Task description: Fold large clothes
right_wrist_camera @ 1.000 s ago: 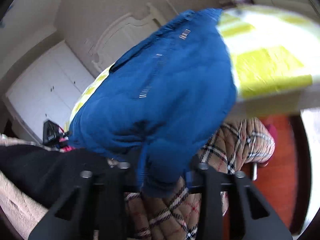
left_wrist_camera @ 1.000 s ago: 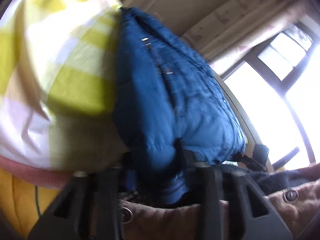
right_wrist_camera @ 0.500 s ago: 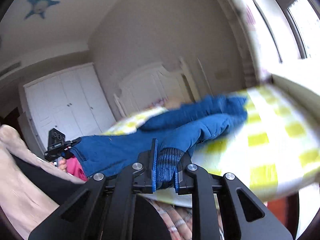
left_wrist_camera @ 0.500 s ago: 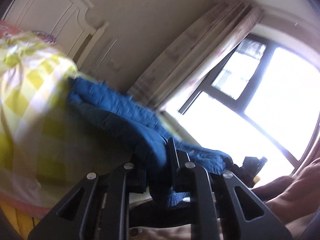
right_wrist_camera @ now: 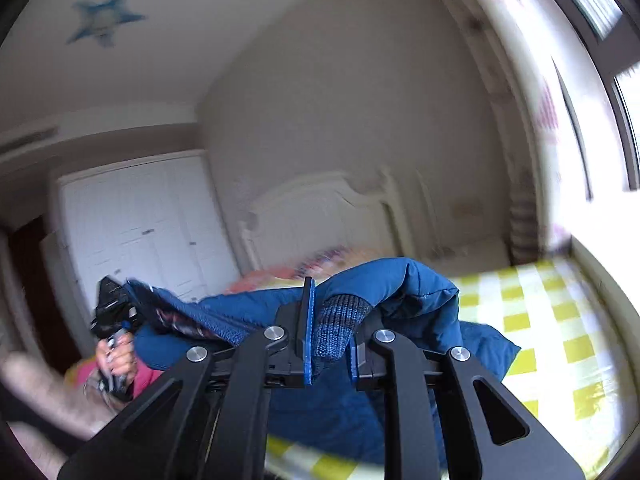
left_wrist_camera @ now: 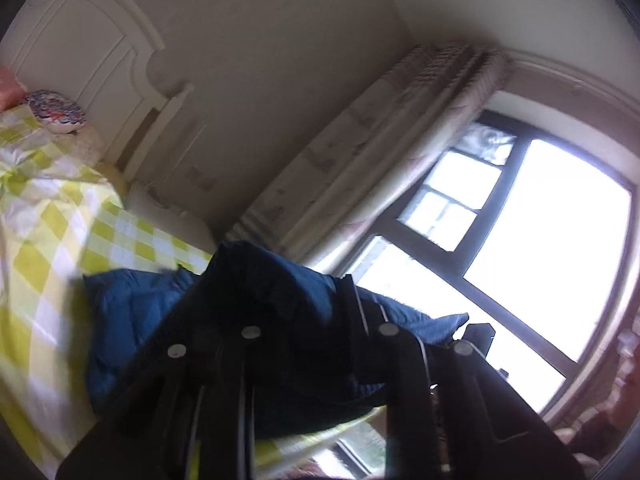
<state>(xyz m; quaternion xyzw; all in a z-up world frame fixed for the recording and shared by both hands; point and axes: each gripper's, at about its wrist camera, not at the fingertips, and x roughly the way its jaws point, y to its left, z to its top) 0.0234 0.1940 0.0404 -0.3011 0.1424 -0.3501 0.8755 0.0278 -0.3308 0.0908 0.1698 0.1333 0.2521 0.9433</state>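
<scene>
Both tools, left tool and right tool, are raised, fingers pinched together.

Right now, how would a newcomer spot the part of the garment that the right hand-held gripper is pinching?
Start at the bed with the yellow-and-white checked sheet. A blue padded jacket lies across it. Where the right hand-held gripper is shut sits the knitted cuff: ribbed, speckled dark blue, unlike the smooth, brighter shell around it.

Matt quilted blue jacket with rough knitted cuff; gripper matt black plastic.
</scene>
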